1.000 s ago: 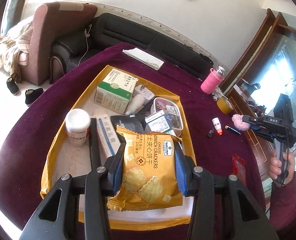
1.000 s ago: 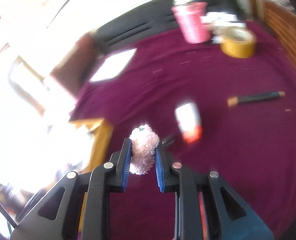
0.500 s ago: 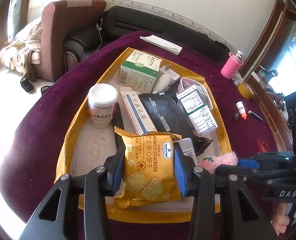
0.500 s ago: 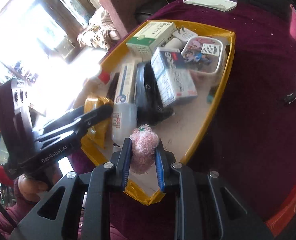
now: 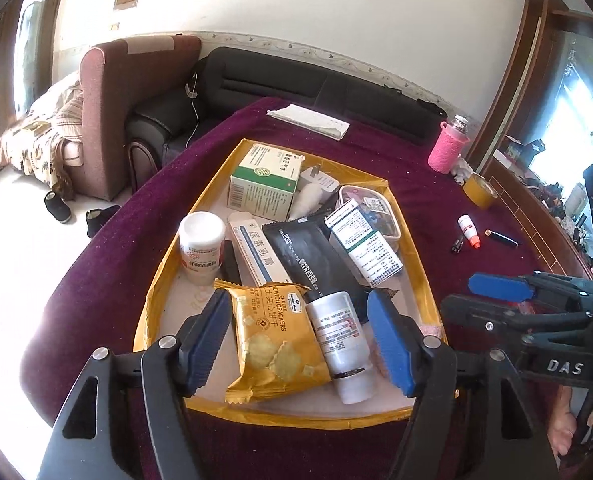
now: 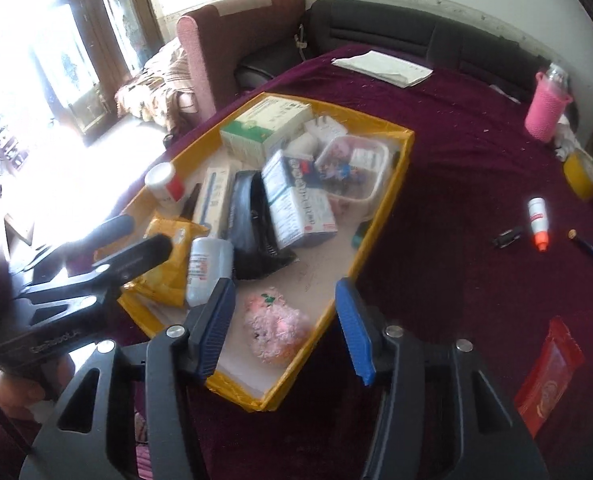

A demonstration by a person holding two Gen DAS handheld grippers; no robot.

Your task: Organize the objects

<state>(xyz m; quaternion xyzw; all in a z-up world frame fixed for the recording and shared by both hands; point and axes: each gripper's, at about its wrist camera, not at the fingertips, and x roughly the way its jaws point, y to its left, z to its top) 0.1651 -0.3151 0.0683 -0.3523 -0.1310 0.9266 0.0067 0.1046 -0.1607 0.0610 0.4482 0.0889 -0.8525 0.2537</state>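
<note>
Since a second ago both loads have gone down into the yellow tray (image 5: 418,276): the cheese cracker packet (image 5: 274,344), earlier pinched upright in the left gripper (image 5: 298,340), now lies flat on the tray's near floor, and the pink fluffy ball (image 6: 276,330), earlier carried over the bare cloth by the right gripper (image 6: 282,330), rests in the tray's near right corner.

The left gripper's jaws are opening, spread to either side of the packet and of a white bottle (image 5: 340,344) lying against the packet's right edge; neither pad presses on anything. The right gripper's jaws are also opening, with the ball lying loose on the tray floor between and below them, untouched.

The step in hand looks like release and withdrawal. To do it well, each gripper should probably finish spreading before it lifts, then rise straight up so a pad does not drag the packet's crinkled edge or catch the ball's fluff. The two tools sit close together over the tray's near end, so pulling them apart one at a time would avoid a knock.

Still out on the maroon tablecloth (image 6: 456,184) to the right are a small white tube with an orange cap (image 6: 537,222), a dark pen (image 6: 588,250), a red sachet (image 6: 546,376) and a roll of yellow tape (image 6: 581,174); these seem the likely next pickups.
</note>
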